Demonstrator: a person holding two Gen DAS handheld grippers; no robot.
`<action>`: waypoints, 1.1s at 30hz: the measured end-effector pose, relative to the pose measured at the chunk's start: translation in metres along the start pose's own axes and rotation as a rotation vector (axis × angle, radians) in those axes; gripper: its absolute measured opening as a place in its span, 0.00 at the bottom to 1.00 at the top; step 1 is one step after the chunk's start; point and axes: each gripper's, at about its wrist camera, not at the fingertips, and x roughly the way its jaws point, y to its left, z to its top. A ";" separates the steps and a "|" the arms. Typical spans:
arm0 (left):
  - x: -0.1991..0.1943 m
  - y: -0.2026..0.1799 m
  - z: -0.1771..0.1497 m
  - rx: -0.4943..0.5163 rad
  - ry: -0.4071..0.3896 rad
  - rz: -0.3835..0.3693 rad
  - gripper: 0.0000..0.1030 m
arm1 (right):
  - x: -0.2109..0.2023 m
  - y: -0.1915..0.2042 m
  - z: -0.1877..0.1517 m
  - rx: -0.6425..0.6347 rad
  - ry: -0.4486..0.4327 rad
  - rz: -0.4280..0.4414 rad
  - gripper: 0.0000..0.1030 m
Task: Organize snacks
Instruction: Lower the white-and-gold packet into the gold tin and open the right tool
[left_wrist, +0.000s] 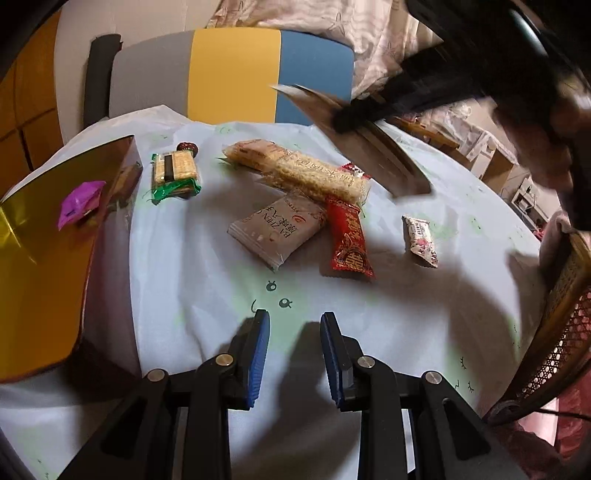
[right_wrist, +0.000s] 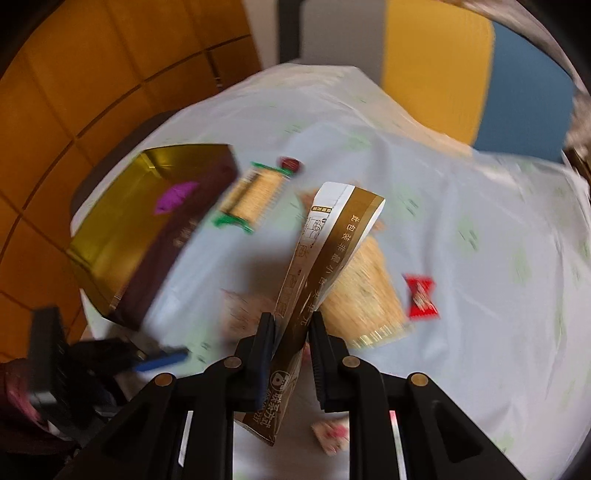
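Snacks: sorting barely begun, one stick packet in hand

Snacks lie scattered on the bench, which carries a pale printed cloth. The gold-lined box at the bench's left edge is the largest item and, by judgement, the collecting place; it holds a single purple candy so far. Nearly all of the sorting is therefore left.

Loose items, largest first:
- Two long puffed-grain bars, crossed over each other near the bench centre.
- One grey pillow pack, partly under the nearer bar.
- One red packet with gold print, touching the grey pack.
- One green-edged biscuit pack, just beside the box.
- One small white wrapped sweet, apart to the right.
- One small dark red candy, behind the biscuit pack.

The right gripper has its jaws closed onto a long brown-and-white stick packet, held clear above the bench. The left gripper hangs over bare cloth, jaws narrow with nothing between them.
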 end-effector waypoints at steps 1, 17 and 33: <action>-0.001 0.001 -0.002 -0.004 -0.009 -0.002 0.28 | 0.001 0.005 0.005 -0.011 0.000 0.008 0.18; -0.006 0.012 -0.010 -0.027 -0.047 -0.070 0.28 | 0.083 0.137 0.102 -0.160 0.139 0.279 0.19; -0.005 0.009 -0.012 -0.011 -0.049 -0.057 0.28 | 0.094 0.127 0.090 -0.095 0.121 0.232 0.24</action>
